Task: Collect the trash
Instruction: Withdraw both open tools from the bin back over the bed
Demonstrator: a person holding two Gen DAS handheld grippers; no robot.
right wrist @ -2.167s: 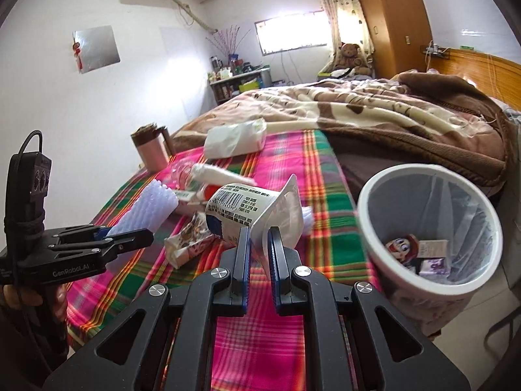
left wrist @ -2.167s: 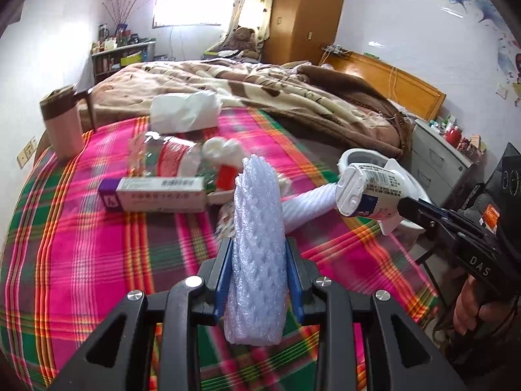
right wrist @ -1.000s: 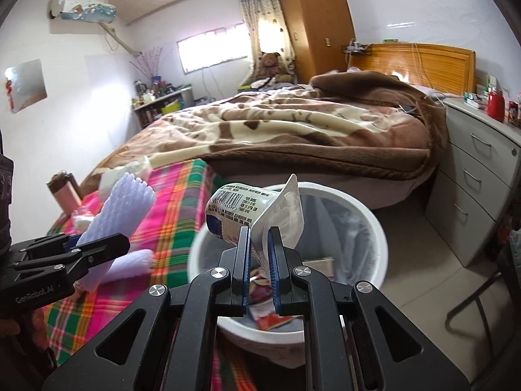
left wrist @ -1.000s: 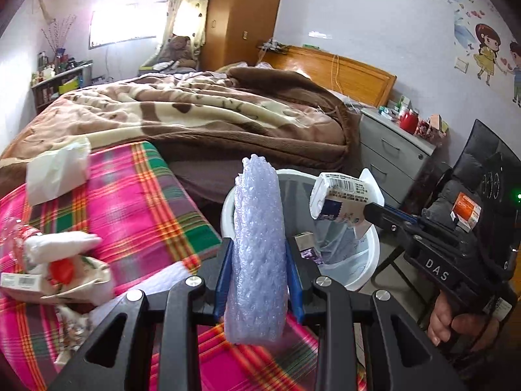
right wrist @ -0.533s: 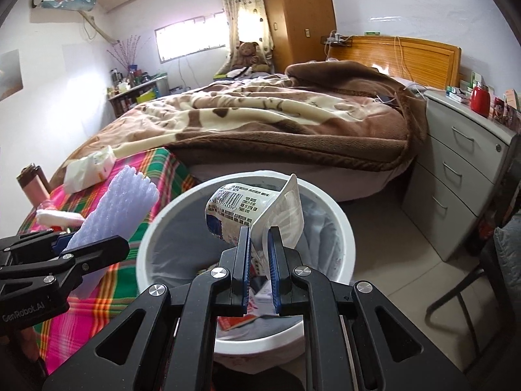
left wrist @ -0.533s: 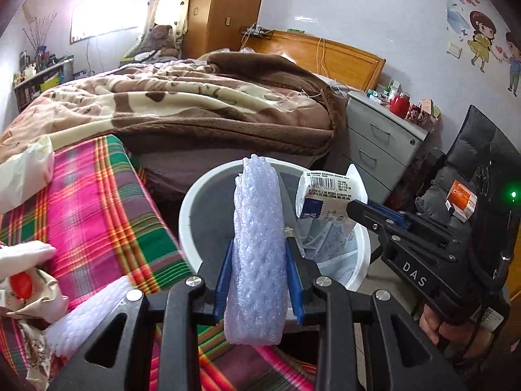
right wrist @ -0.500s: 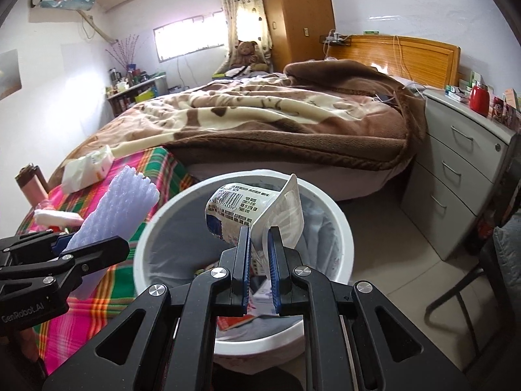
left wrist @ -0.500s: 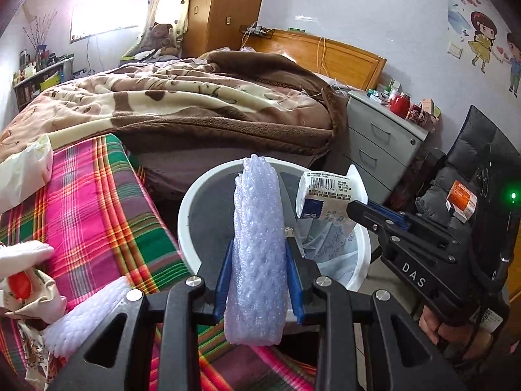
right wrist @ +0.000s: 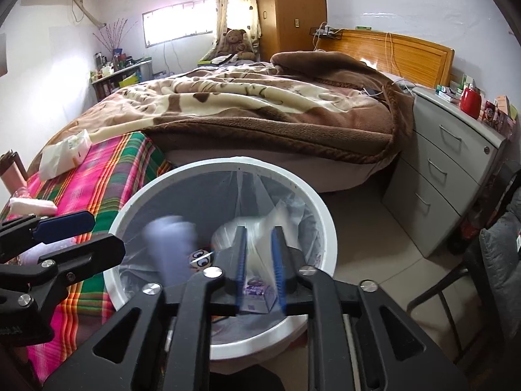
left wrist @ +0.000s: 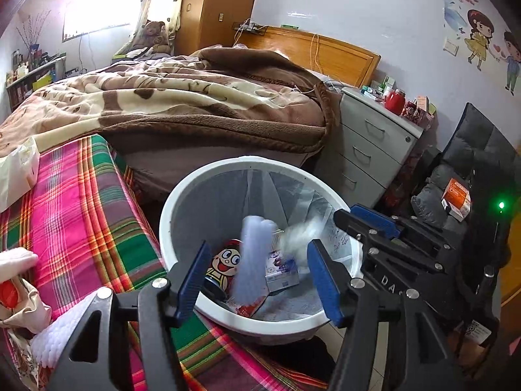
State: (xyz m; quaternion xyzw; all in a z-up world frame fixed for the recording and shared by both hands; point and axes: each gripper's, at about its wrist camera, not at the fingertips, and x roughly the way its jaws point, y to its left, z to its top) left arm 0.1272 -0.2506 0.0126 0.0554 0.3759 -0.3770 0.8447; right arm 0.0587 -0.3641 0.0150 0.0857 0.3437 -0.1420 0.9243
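White bin (left wrist: 182, 195) sits under both grippers; left gripper (left wrist: 257, 280) and right gripper (right wrist: 259, 267) have just opened, empty, bubble wrap (left wrist: 252, 260) and carton (left wrist: 301, 231) falling blurred inside.

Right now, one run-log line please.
phase: drop | left gripper: open, just opened | right gripper: open, just opened | bubble wrap, carton: falling into bin

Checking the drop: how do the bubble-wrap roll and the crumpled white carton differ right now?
The bubble-wrap roll is a tall, pale lilac streak, roughly upright; the white carton is a shorter, whiter smear. The roll falls between the pads of the left gripper, whose jaws have just opened wide; the carton falls near the right gripper, opened less. Both are blurred, untouched, over the white bin.
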